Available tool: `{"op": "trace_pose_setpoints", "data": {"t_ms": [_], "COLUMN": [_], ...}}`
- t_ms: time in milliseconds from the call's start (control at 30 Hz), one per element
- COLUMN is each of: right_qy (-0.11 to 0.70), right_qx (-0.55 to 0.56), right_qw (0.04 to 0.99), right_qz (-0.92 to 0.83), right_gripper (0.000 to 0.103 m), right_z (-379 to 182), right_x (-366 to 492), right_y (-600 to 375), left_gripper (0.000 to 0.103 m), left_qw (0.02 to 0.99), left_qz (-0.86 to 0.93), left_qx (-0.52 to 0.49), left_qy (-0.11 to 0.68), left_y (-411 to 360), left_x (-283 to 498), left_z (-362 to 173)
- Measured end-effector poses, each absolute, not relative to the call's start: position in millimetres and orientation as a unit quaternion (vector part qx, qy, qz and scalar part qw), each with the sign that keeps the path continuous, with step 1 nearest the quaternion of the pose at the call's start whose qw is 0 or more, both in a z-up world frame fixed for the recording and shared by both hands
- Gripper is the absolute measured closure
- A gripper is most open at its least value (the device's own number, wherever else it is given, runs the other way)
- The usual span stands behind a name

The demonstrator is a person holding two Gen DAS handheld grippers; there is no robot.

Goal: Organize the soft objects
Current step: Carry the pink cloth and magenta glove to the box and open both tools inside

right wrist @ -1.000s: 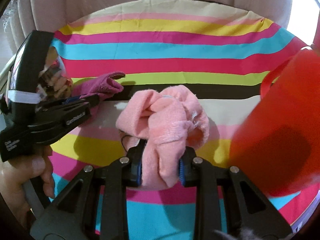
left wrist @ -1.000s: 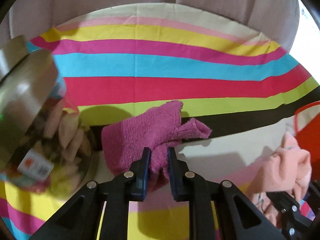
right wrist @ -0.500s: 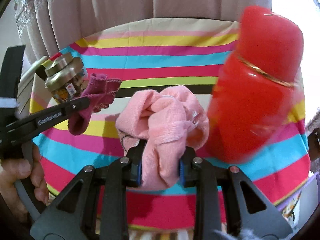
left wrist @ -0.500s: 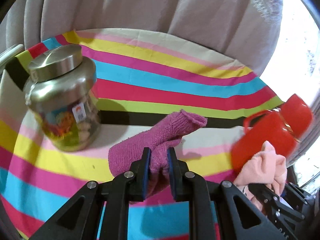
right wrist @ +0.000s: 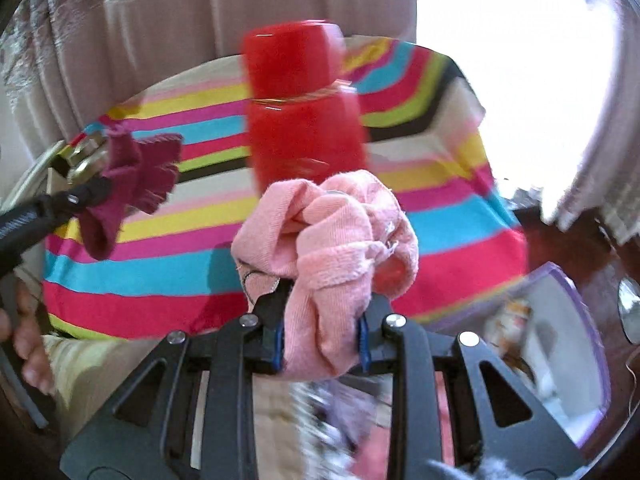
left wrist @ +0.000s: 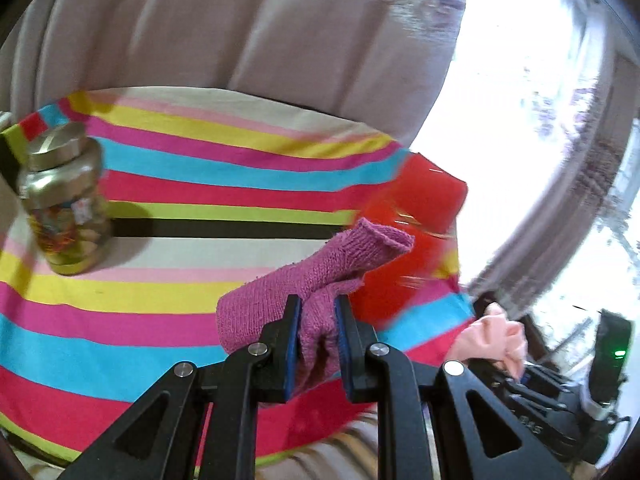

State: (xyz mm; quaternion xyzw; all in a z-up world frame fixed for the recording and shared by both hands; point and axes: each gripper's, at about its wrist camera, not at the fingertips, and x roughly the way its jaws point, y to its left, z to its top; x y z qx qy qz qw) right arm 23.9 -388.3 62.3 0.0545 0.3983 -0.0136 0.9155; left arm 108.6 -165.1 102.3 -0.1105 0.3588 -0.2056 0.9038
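Left gripper [left wrist: 316,330], black two-finger tool with blue pads, clenched on a magenta knitted cloth [left wrist: 304,284]; the cloth is raised clear of the striped multicoloured tablecloth [left wrist: 180,184] and hangs above its near right portion. In the right wrist view the same cloth [right wrist: 132,184] appears at left, dangling from the left gripper's tip [right wrist: 90,194] over the tablecloth's left side [right wrist: 168,240].

Right gripper [right wrist: 322,334], clenched on a bunched pale pink terry cloth [right wrist: 332,248], which bulges up and out between the fingers and is held off the surface near the tablecloth's near edge. In the left wrist view this pink cloth [left wrist: 490,338] shows at lower right, beyond the tablecloth's right edge.

A red plastic lidded jug [right wrist: 304,108], blurred, stands toward the tablecloth's right side, behind both cloths; it is also seen behind the magenta cloth [left wrist: 404,240]. A clear jar with a metallic lid [left wrist: 64,200], holding mixed contents, stands at the tablecloth's left edge. A purple-rimmed translucent container [right wrist: 576,344] lies off the tablecloth's right edge, on a dark surface; its contents are too blurred to identify.
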Motion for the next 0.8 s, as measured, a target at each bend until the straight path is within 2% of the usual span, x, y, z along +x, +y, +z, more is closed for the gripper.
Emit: {"op": "trace_pose_setpoints", "data": {"t_ms": [300, 800], "right_qy": [0.414, 0.411], "right_qx": [0.074, 0.082], "right_qw": [0.901, 0.889], "right_qz": [-0.105, -0.183], "right_gripper": [0.072, 0.068], "right_z": [52.6, 53.2], "right_x": [-27.4, -77.1], "right_y": [-473.3, -544.8], "left_gripper": [0.085, 0.085], "left_qw": [0.876, 0.83], "left_qz": [-0.31, -0.4], "left_qx": [-0.1, -0.082], "left_qy": [0.356, 0.381], "left_y": [-241.9, -339.9], "left_x": [75.5, 39.1], "left_z": [117.3, 117.4]}}
